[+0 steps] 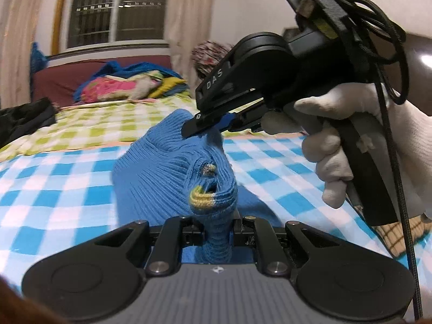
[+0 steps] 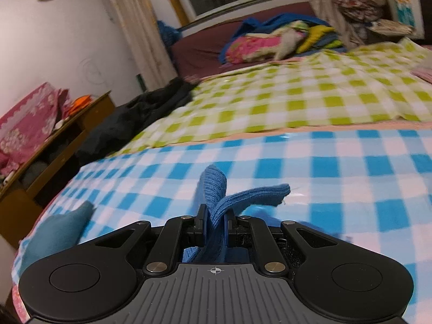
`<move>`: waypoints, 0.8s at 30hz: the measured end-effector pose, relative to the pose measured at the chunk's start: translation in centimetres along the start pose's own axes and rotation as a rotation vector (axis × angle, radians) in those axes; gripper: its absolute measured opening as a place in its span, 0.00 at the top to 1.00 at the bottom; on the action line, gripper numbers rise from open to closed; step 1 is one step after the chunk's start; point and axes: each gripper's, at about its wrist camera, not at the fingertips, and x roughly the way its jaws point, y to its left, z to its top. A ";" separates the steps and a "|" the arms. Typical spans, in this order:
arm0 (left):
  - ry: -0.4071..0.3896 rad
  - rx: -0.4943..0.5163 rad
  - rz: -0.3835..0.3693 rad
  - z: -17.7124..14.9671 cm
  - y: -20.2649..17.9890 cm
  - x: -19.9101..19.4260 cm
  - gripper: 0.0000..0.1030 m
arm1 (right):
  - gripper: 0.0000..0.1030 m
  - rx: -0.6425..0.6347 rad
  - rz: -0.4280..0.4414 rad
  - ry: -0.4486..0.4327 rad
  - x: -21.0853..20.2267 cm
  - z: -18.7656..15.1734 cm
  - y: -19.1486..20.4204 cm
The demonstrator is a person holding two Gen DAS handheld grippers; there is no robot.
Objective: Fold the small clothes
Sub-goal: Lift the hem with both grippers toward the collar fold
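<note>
- Two grippers are both pinching one small blue knit garment point(image 1: 172, 172), which is hanging lifted between them above the bed.
- Left gripper point(image 1: 217, 229) is clamping a bunched end of the knit, jaws pressed together on the fabric; a yellow-trimmed hole is showing just above the pinch.
- Right gripper point(image 1: 205, 127), at 1 o'clock from the left one in the left wrist view, is biting the garment's upper edge; a white-gloved hand point(image 1: 348, 145) is squeezing its handle, cables trailing behind.
- From the right wrist view, that same right gripper point(image 2: 216, 229) is holding folded knit between its pads, two flaps of it sticking out toward 12 and 2 o'clock.
- Step in hand, as I judge it: the pick-up and stretch-out, before any fold is being laid.
- Next move is likely calling for the two ends to be drawn apart to flatten the knit, then lowered onto the cloth without bunching.
- Blue-and-white checked sheet point(image 1: 67, 189) is lying under the work; a green-and-white checked sheet point(image 2: 297, 94) is joining it at 12 o'clock.
- Bright heap of clothes point(image 2: 283, 40) is sitting at the far end, under a barred window point(image 1: 116, 8).
- Dark garment point(image 2: 140, 118) is slumping off the bed's edge at 10 o'clock, beside a wooden cabinet point(image 2: 54, 145).
- Teal fabric piece point(image 2: 59, 229) is lying at 9 o'clock, near the sheet's edge.
</note>
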 end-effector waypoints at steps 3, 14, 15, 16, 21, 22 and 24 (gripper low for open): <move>0.033 0.041 -0.012 -0.7 -2.1 1.7 0.81 | 0.90 0.045 -0.016 0.004 -0.4 -0.9 -3.2; 0.113 0.218 0.016 -3.2 -7.2 4.7 0.78 | 0.90 0.169 -0.061 0.052 0.8 -5.5 -11.1; 0.109 0.230 0.017 -3.3 -7.6 4.7 0.78 | 0.90 0.180 -0.059 0.053 0.9 -5.8 -11.5; 0.104 0.242 0.018 -3.4 -7.9 4.7 0.78 | 0.90 0.188 -0.056 0.052 1.0 -6.0 -11.8; 0.080 0.276 0.000 -3.3 -8.6 4.7 0.78 | 0.90 0.218 -0.025 -0.004 -0.4 -6.1 -12.5; 0.083 0.285 -0.001 -3.5 -8.8 4.8 0.78 | 0.90 0.223 -0.026 -0.017 -0.6 -6.1 -12.7; 0.088 0.306 -0.003 -3.9 -9.2 4.9 0.78 | 0.90 0.232 -0.037 -0.018 -0.5 -6.3 -13.1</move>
